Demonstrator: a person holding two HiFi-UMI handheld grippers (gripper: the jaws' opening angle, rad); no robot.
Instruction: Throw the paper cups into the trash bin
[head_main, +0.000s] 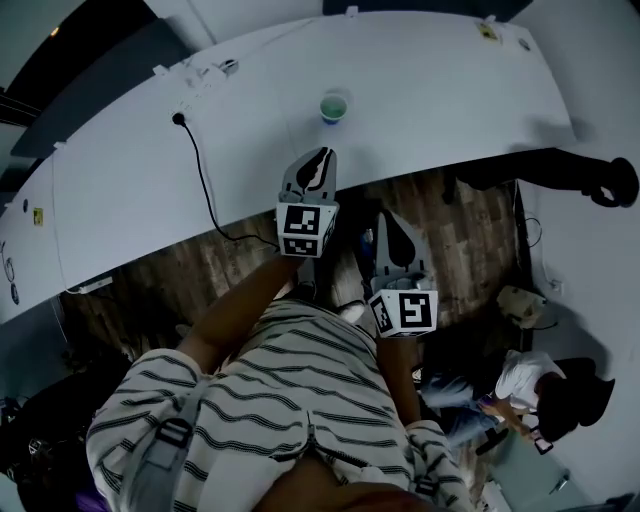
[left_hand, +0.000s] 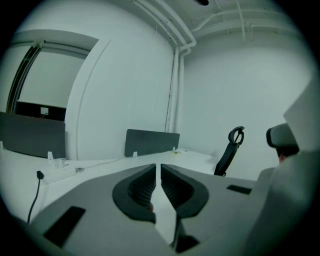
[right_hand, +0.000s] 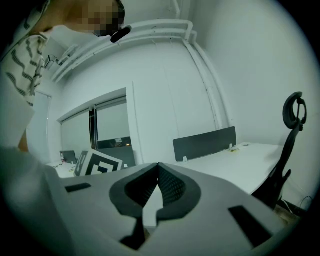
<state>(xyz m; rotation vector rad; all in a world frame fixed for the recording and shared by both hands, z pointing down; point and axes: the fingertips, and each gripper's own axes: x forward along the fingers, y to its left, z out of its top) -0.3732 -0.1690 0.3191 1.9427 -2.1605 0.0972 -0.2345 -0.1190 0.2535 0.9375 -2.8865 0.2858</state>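
One paper cup (head_main: 334, 106), green inside with a blue base, stands upright on the long white desk (head_main: 430, 100). My left gripper (head_main: 322, 156) hangs over the desk's near edge, just short of the cup, and points toward it. Its jaws are shut with nothing between them (left_hand: 159, 169). My right gripper (head_main: 388, 220) floats lower and to the right, over the wooden floor, also shut and empty (right_hand: 158, 166). Neither gripper view shows the cup. I cannot make out a trash bin in any view.
A black cable (head_main: 205, 180) runs across the desk from a power strip (head_main: 200, 72) and drops over the near edge. A black office chair (head_main: 600, 180) stands at the desk's right end. A person (head_main: 530, 385) sits at the lower right. Grey dividers (left_hand: 151, 141) stand on the desks.
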